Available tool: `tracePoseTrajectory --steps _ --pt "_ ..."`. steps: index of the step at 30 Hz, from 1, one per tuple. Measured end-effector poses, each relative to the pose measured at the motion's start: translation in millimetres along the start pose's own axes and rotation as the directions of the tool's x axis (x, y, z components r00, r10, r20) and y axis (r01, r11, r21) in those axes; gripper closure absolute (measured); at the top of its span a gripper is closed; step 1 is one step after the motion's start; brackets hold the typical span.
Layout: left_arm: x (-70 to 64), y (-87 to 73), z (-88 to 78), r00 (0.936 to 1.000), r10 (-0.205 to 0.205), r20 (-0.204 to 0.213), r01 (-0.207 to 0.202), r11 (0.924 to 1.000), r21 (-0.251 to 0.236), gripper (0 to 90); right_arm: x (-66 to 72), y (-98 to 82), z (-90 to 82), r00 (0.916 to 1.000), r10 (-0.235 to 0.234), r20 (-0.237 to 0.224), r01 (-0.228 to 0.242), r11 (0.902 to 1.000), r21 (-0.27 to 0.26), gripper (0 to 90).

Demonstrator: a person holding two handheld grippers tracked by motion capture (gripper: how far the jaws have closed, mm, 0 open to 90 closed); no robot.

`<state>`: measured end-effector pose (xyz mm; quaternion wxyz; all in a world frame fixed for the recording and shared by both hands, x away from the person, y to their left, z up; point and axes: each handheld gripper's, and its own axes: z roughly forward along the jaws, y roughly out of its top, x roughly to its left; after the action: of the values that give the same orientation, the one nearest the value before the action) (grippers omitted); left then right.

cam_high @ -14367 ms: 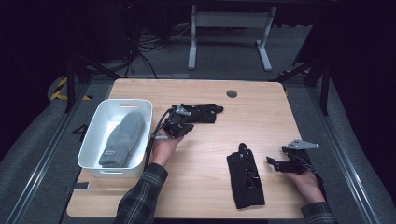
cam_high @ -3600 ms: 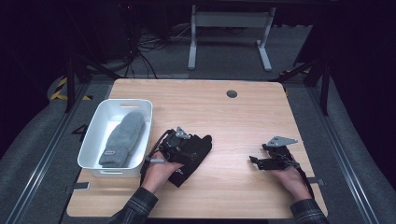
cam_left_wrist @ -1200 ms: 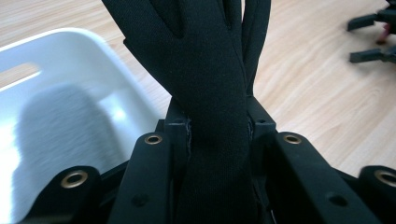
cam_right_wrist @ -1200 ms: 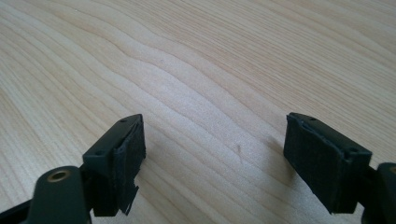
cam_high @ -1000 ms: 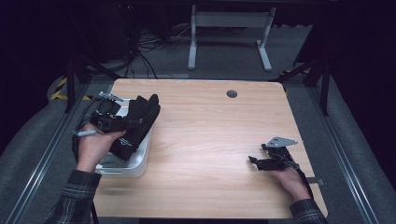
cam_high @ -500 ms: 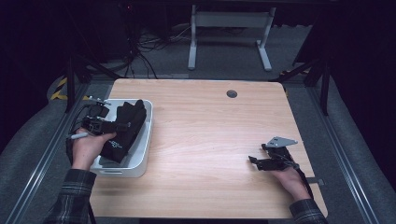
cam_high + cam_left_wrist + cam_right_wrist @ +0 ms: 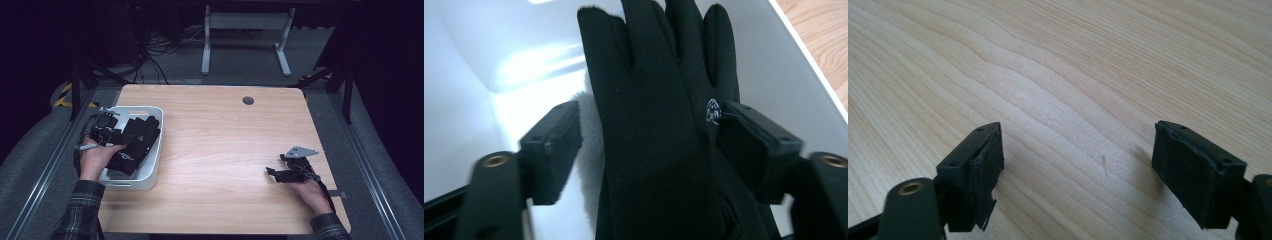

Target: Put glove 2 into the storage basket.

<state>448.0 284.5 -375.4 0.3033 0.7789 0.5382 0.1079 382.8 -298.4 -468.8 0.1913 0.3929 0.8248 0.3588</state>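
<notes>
A pair of black gloves (image 7: 136, 142) lies in the white bin (image 7: 154, 160) at the table's left, draped over a grey fleecy item (image 7: 589, 150). My left gripper (image 7: 109, 134) is inside the bin. In the left gripper view the black glove (image 7: 659, 100) lies between its jaws. They have just been opening, and the left pad (image 7: 555, 145) stands clear of the cloth. My right gripper (image 7: 273, 174) rests low over the bare wood at the right, open, with nothing between its pads (image 7: 975, 170).
The wooden table (image 7: 225, 150) has a round cable hole (image 7: 248, 100) near its far edge. The bin sits close to the left edge. Dark floor, cables and a desk frame lie beyond the table.
My left hand has come down into the bin with the black gloves, and its jaws have spread apart. The right hand has not moved.
</notes>
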Motion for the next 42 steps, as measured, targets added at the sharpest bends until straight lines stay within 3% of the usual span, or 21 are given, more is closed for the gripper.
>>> tracePoseTrajectory --steps 7,12,16,22,27,33,35,37,38,42 --pt "-10.0 5.2 -17.1 0.9993 0.038 0.006 -0.038 0.998 -0.051 19.6 0.0 0.0 0.0 1.0 0.001 0.0 -0.001 1.0 0.0 21.4" --pt "-28.3 9.8 -26.2 0.996 0.074 0.049 -0.069 0.993 -0.096 17.4 0.1 0.0 0.0 1.0 0.001 -0.001 -0.001 1.0 0.0 21.4" --pt "-44.6 12.4 -26.9 0.9903 0.118 0.074 -0.11 0.9881 -0.108 16.9 0.0 0.0 0.0 1.0 -0.001 0.0 0.001 1.0 0.0 21.4" --pt "-79.4 12.9 -21.0 0.9745 0.184 0.129 -0.164 0.9749 -0.151 16.9 0.0 0.0 0.0 1.0 0.001 -0.001 -0.001 1.0 0.0 21.4" --pt "-109.1 9.7 -8.5 0.9505 0.232 0.207 -0.195 0.9635 -0.183 16.9 0.1 -0.2 -0.2 1.0 -0.001 0.002 0.001 1.0 0.001 21.3" --pt "-140.0 3.9 10.2 0.9217 0.289 0.259 -0.24 0.9487 -0.206 17.0 0.2 -0.3 -0.4 1.0 -0.001 0.002 0.001 1.0 0.001 21.2" --pt "-153.5 0.5 17.2 0.9101 0.311 0.273 -0.256 0.9412 -0.221 17.0 0.2 -0.3 -0.4 1.0 -0.001 0.002 0.001 1.0 0.001 21.1" --pt "-165.9 -3.6 23.7 0.8952 0.347 0.279 -0.288 0.9291 -0.232 17.0 0.2 -0.3 -0.4 1.0 -0.001 0.001 0.001 1.0 0.001 21.1" --pt "-170.9 -5.6 27.2 0.8872 0.356 0.293 -0.296 0.9269 -0.231 17.1 0.2 -0.4 -0.4 1.0 -0.001 0.002 0.001 1.0 0.001 21.0" --pt "-189.5 -14.0 43.6 0.8657 0.386 0.319 -0.33 0.919 -0.216 17.1 0.3 -0.4 -0.5 1.0 0.0 0.002 0.0 1.0 0.001 21.0"
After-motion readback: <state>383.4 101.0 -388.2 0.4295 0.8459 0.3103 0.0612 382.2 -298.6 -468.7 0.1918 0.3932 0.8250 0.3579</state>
